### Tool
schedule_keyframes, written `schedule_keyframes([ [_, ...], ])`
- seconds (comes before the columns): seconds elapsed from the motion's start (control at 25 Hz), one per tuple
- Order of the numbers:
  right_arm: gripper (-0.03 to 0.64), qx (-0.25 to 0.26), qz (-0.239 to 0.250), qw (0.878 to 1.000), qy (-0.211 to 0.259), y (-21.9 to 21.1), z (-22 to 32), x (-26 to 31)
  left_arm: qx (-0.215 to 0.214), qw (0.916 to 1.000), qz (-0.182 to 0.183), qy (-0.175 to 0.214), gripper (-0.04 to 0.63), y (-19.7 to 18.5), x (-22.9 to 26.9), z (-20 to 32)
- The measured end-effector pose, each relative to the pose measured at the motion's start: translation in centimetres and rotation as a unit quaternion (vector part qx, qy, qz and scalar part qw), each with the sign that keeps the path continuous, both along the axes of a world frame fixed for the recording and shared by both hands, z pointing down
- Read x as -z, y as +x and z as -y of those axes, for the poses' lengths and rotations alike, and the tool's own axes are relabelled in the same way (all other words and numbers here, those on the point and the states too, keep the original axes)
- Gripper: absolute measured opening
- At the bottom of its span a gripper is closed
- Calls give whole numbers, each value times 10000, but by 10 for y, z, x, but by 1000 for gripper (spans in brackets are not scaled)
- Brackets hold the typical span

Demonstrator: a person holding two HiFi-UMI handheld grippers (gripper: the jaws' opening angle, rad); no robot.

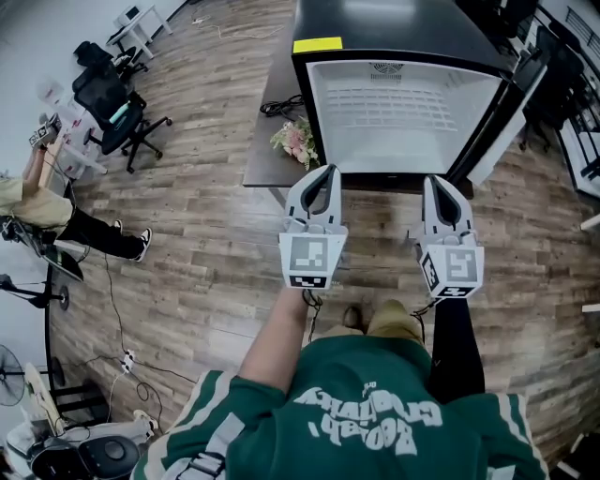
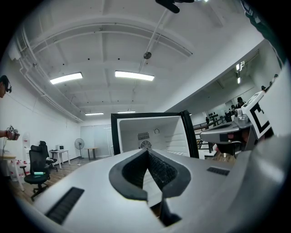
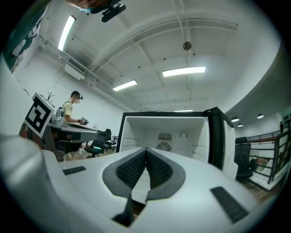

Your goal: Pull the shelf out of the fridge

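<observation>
On the dark desk (image 1: 270, 122), at its near edge, stands a small black fridge with a white inside (image 1: 394, 23), its black-framed door (image 1: 502, 117) swung open to the right. Inside it, in the head view, a white wire shelf (image 1: 394, 111) spans from one side wall to the other below the round fan vent on the back wall. It sits fully within the fridge and nothing touches it. From the two gripper views, which look almost level, the shelf is hard to pick out among the ribs of the side walls. A yellow paper note (image 1: 317, 44) lies on the front left corner of the fridge's top, and a small bunch of pink and white flowers (image 1: 298, 141) lies on the desk near its near edge, just beside the fridge's left wall.

The left white gripper (image 1: 323, 171) (image 2: 148, 150) and the right white gripper (image 1: 439, 180) (image 3: 146, 149) are held side by side in front of the open fridge, pointing at it, near the desk's near edge but clear of the fridge and of each other. On each, the dark ribbed pads meet at the tips, so the jaws are closed with nothing between them.

The person wears a green top (image 1: 375, 412) and stands on the wooden plank floor (image 1: 206, 216). Well away to the left, a black office chair (image 1: 112, 103) stands on that floor, and another person (image 1: 56, 216) sits near it
</observation>
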State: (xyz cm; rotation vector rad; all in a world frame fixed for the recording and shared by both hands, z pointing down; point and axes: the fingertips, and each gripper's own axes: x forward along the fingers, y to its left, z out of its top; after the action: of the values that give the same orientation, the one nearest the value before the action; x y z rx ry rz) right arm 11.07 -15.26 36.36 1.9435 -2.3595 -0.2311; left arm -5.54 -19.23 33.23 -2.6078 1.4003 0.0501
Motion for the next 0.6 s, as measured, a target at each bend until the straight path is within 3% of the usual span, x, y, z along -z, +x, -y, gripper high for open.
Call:
schedule_keyframes([
  [0.6,9,379,86,9992,0,17,77,1,363,9993,98,-19,15,16,1,61],
])
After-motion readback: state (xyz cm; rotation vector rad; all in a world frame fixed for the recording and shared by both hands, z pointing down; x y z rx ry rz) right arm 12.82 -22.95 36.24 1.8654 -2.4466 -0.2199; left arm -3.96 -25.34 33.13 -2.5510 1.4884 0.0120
